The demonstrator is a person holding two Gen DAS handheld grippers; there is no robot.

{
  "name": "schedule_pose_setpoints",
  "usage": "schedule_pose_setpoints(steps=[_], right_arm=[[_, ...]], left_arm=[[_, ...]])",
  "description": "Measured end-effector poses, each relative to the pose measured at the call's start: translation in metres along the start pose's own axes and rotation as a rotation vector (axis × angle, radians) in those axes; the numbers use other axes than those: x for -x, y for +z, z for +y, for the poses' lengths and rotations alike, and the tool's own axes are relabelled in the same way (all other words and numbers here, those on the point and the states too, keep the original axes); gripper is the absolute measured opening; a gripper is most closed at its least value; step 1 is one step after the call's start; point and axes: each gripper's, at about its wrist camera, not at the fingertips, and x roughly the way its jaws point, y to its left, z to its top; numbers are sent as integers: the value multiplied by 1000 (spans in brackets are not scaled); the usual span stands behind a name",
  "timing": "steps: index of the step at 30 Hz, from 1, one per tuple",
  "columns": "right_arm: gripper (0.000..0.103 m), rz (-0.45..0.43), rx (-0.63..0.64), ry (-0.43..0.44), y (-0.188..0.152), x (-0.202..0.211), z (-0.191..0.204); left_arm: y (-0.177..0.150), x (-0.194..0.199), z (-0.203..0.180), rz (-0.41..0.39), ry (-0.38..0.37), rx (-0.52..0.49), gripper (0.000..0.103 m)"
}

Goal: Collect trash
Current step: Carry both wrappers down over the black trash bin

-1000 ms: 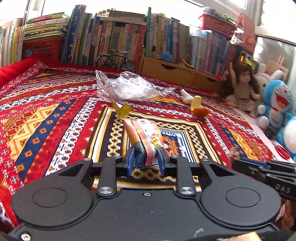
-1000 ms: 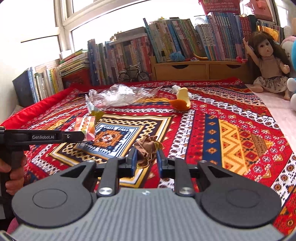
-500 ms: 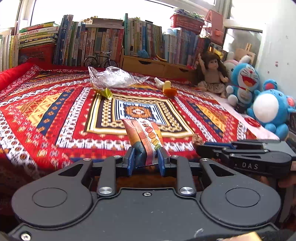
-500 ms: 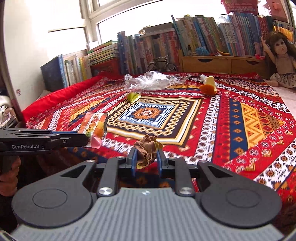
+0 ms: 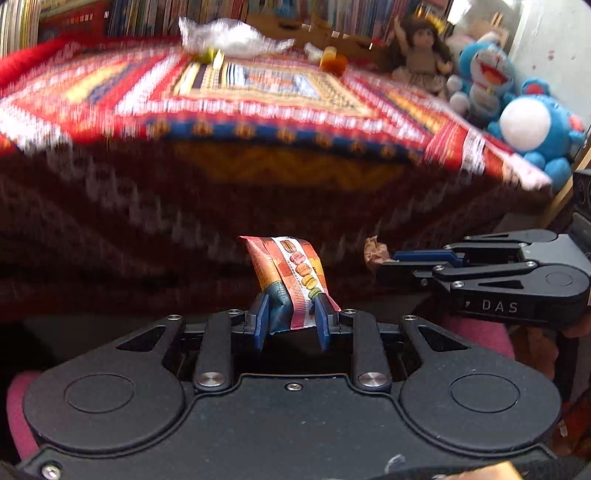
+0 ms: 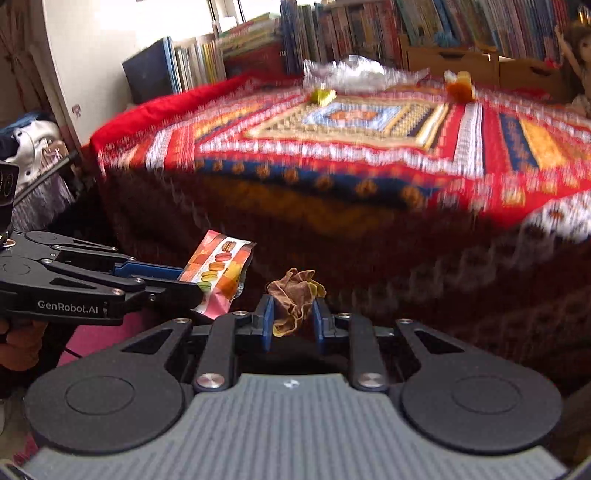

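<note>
My left gripper [image 5: 291, 314] is shut on a macaron snack wrapper [image 5: 291, 273], which stands up between the blue pads. In the right wrist view the same wrapper [image 6: 221, 271] sticks out of the left gripper [image 6: 184, 284] at the left. A crumpled brown wrapper [image 6: 293, 299] sits pinched in my right gripper [image 6: 293, 317]; from the left wrist view its brown tip [image 5: 375, 249] shows at the right gripper's [image 5: 384, 266] front. Both grippers hang below the bed's front edge. A clear plastic bag [image 5: 229, 35], a yellow scrap [image 5: 214, 57] and an orange peel [image 5: 332, 62] lie far back on the bedspread.
The patterned red bedspread [image 5: 258, 96] drapes over the bed's dark front side [image 5: 184, 221]. Books [image 6: 369, 33] line the back, with a doll [image 5: 417, 48] and blue plush toys [image 5: 532, 125] at the right. A person's hand [image 6: 18, 343] holds the left gripper.
Both grippers have pulled back off the bed and dropped below its front edge, each still holding its wrapper. The view is blurred by the motion.
</note>
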Motion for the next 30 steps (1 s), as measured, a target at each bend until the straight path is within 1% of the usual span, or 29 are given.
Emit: schedule_pose_setpoints(steps=[2,4,6,7,10,14,17,22,26,30], right_arm=[[27,46,-8,1,-11,-10,0],[27,90,-6,8,-21,-21,0],[27,141,-13,22,-31,-38,-1],[27,167,-21,26,-37,-47,-2],[27,238,-41,26,-50,-76,-5],[27,310,-40,17,-67,-105,-5],[27,348,-62,14,-78,-124,-9],[27,416,-174,-4,-99,-159,-21],[28,431,-208,3,-112,-168,-21],[30,435,-214,-3,-115,-168,-20]], left_arm=[[-9,-11,3,45,1,20,25],[-17,-23,6,76,3,19,25],[-25,-41,9,101,30,17,25],[-29,-51,12,127,45,18,25],[-38,-84,20,220,87,63,25],[-51,-111,32,286,107,114,25],[-59,-132,37,322,123,111,26],[-68,-157,45,370,158,153,26],[-73,-171,48,394,167,170,25],[-79,-181,47,414,160,172,25]])
